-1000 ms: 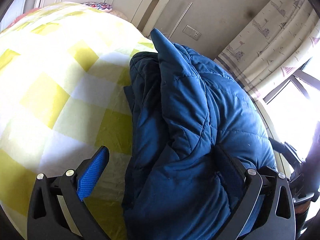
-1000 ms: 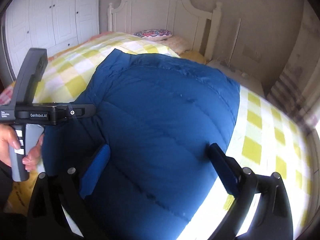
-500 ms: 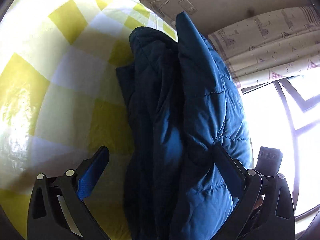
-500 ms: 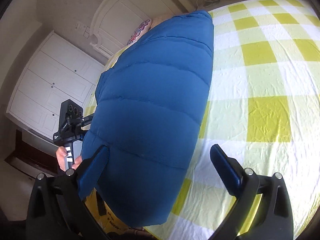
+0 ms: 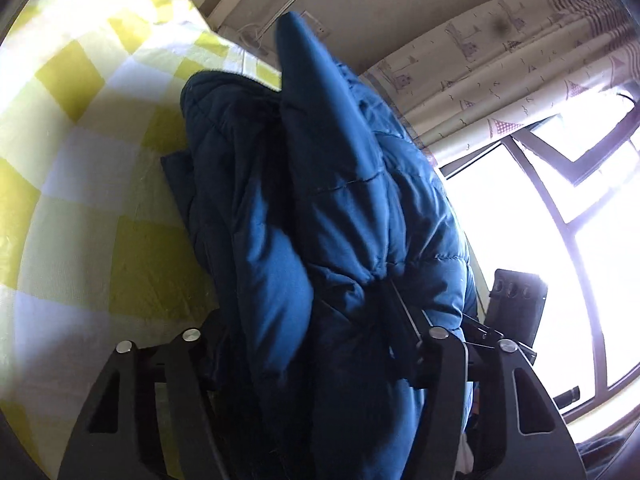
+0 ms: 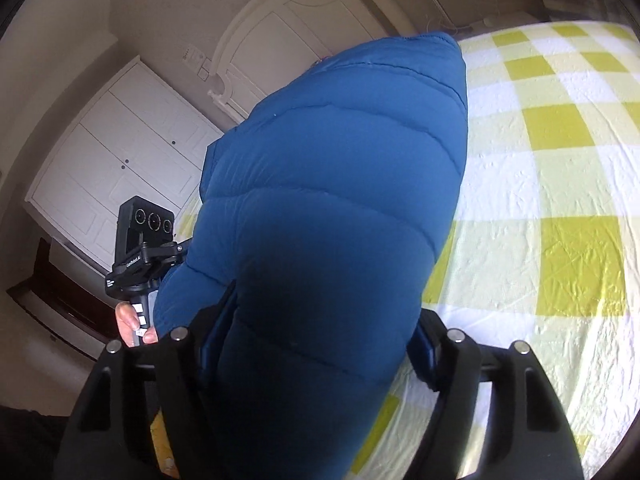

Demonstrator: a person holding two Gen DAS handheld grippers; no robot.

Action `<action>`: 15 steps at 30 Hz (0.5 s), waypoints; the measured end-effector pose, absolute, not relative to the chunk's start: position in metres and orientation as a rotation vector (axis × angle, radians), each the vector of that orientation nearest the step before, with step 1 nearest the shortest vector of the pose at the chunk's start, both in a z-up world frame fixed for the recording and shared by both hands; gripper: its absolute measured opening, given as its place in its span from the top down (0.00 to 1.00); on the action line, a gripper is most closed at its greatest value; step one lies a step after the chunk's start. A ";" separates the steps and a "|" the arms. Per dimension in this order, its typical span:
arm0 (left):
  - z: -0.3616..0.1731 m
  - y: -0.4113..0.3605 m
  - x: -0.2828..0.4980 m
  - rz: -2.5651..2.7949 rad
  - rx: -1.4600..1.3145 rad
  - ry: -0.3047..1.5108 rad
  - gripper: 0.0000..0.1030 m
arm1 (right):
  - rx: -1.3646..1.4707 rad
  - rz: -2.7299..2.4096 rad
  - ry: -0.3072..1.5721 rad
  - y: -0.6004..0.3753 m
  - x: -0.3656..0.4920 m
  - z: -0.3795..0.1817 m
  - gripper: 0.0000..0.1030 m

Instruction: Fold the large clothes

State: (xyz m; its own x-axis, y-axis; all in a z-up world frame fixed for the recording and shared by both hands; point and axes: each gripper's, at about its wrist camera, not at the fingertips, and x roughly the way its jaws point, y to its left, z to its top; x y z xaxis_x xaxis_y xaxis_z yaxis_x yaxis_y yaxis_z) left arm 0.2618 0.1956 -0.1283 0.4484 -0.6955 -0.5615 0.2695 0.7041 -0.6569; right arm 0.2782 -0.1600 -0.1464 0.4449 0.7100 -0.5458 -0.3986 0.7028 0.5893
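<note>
A blue quilted jacket lies bunched in thick folds on the bed, one corner sticking up. My left gripper straddles its near end. The jaws are closing, and the right pad digs a pucker into the fabric while the left pad is hidden behind a fold. In the right wrist view the jacket shows its smooth padded back. My right gripper is closing around that end, both blue pads against the sides. The left gripper's handle, held by a hand, shows on the far side.
The bed sheet is yellow and white check and stretches right of the jacket. A white headboard and white wardrobe stand behind. Patterned curtains and a bright window lie beyond the bed's far edge.
Both pairs of jaws have narrowed from wide open onto the jacket's ends. The right view has rolled and dipped, and the left view has swung toward the window.
</note>
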 end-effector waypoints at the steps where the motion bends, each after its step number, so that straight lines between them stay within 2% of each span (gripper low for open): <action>1: -0.120 0.189 0.261 -0.622 -0.500 0.906 0.57 | 0.381 0.700 0.834 -0.162 0.278 -0.139 0.39; 5: -0.082 0.160 0.279 -0.654 -0.493 0.808 0.59 | 0.356 0.665 0.698 -0.187 0.290 -0.096 0.42; 10: -0.044 0.102 0.337 -0.729 -0.473 0.750 0.59 | 0.344 0.592 0.627 -0.245 0.324 -0.054 0.41; 13: -0.057 0.067 0.381 -0.741 -0.505 0.802 0.59 | 0.351 0.556 0.683 -0.280 0.358 -0.063 0.39; 15: -0.085 0.047 0.403 -0.711 -0.494 0.870 0.58 | 0.395 0.532 0.782 -0.305 0.382 -0.091 0.37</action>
State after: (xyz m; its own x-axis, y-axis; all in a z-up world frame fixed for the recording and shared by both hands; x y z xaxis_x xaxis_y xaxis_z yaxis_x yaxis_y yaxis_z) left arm 0.4030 0.0467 -0.0854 0.4446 -0.7345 -0.5126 0.3559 0.6701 -0.6514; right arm 0.3824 -0.3047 -0.0915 0.5907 0.5854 -0.5554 -0.3024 0.7987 0.5202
